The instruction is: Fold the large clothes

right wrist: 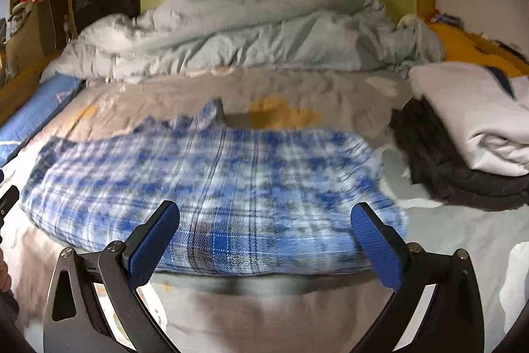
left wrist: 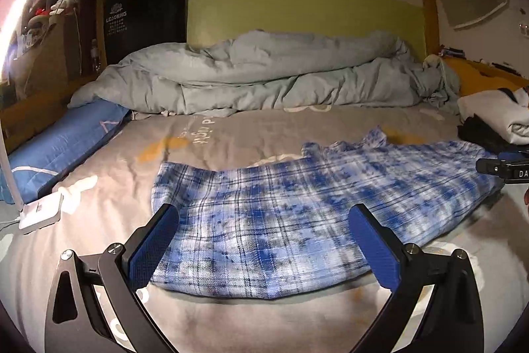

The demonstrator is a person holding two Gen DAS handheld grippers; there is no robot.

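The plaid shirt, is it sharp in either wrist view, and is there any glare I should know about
Left wrist view: the shirt is smeared by motion blur toward its right end, sharper near the left tongs; a lamp blows out the left edge. Right wrist view: the shirt is blurred nearly throughout, no glare, right tongs crisp. Both views bend at the fisheye rim.

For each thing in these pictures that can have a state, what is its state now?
plaid shirt: lying flat on the bed, partly folded, not gripped
left tongs: open, above the shirt's near edge
right tongs: open, above the shirt's near edge
grey duvet: crumpled at the headboard
white garment: folded, on top of a dark garment
lamp: lit
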